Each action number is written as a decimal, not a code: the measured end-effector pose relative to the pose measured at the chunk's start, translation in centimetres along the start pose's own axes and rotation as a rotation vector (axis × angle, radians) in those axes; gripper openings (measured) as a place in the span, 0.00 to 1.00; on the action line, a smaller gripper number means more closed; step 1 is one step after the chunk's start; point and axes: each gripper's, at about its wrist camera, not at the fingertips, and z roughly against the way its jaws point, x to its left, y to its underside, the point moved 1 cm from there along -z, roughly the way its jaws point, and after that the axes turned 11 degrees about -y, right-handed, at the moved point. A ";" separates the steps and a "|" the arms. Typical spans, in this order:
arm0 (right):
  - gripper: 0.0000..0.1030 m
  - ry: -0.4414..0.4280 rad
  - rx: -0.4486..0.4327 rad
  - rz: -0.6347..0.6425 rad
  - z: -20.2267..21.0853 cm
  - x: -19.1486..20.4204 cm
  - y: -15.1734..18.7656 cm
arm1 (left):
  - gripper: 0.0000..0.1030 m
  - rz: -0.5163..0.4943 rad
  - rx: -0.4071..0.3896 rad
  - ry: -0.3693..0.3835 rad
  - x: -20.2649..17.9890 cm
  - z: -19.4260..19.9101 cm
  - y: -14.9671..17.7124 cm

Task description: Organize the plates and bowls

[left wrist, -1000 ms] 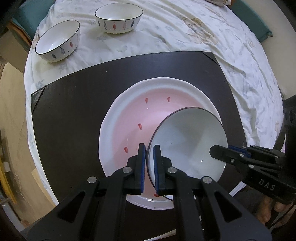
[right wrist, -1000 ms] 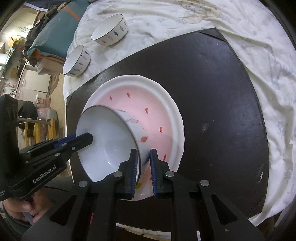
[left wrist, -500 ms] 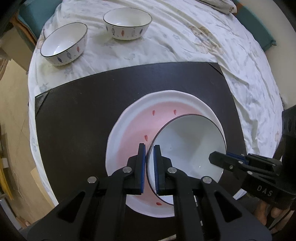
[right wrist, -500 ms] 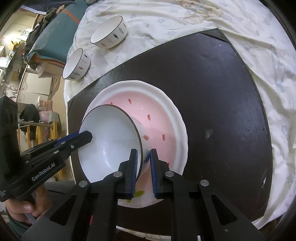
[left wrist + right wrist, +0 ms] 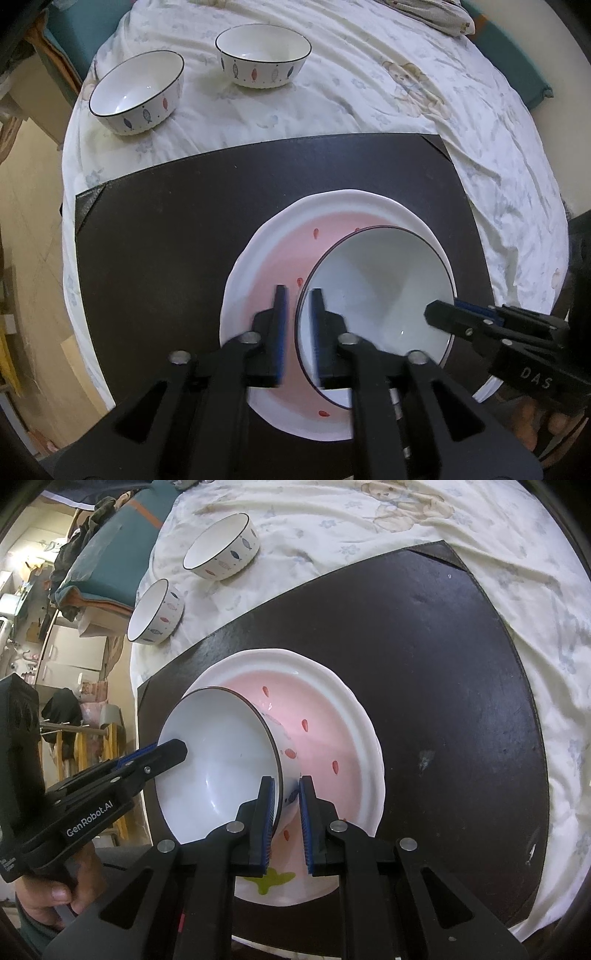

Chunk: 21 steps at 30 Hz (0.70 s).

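Note:
A white bowl (image 5: pixel 376 288) with a dark rim and fish pattern sits in a pink-centred white plate (image 5: pixel 273 266) on a dark mat (image 5: pixel 166 221). My left gripper (image 5: pixel 297 295) straddles the bowl's left rim, its jaws a little apart from the rim, blurred. My right gripper (image 5: pixel 286 782) straddles the opposite rim (image 5: pixel 271 746), jaws slightly apart around the wall. The bowl (image 5: pixel 218 771) and plate (image 5: pixel 332 734) also show in the right wrist view. Each gripper shows in the other's view: the right gripper (image 5: pixel 443 312), the left gripper (image 5: pixel 173 751).
Two more fish-pattern bowls stand on the white cloth at the back left: one (image 5: pixel 138 92) and another (image 5: pixel 262 55); they also show in the right wrist view (image 5: pixel 157 613) (image 5: pixel 221 546). The mat (image 5: pixel 443 664) extends to the right of the plate.
Both grippers' jaws have widened slightly around the bowl's rim. The bowl has settled lower into the plate, and both cameras have pulled back a little.

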 end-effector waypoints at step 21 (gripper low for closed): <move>0.18 -0.004 -0.160 0.045 3.6 1.3 -1.1 | 0.62 0.022 -0.188 -0.144 1.4 3.5 -1.1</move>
